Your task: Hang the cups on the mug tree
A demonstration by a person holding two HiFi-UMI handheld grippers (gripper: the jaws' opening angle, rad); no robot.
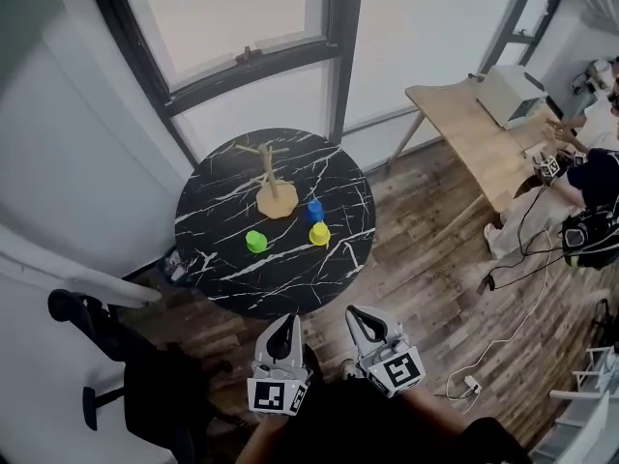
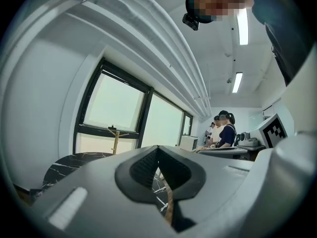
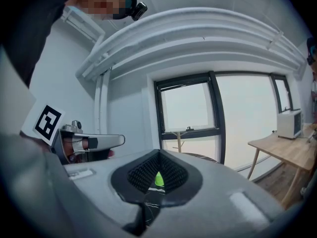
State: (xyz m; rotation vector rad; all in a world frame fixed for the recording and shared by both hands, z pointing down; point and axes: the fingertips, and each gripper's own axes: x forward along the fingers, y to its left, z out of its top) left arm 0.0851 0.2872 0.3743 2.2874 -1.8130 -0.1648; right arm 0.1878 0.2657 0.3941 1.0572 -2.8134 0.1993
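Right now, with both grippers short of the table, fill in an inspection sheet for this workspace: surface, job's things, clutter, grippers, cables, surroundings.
Surface: round black marble table with white veining.
Job's things: wooden mug tree upright, no cups hung on it; green cup, yellow cup and blue cup stand on the tabletop near its base.
Clutter: nothing seen on the table.
Grippers: left gripper and right gripper both shut and empty, short of the table's near edge.
Cables: white cable loose on the wood floor; black cables by a person at right.
Surroundings: window behind the table; wooden desk at right; black chair at lower left.
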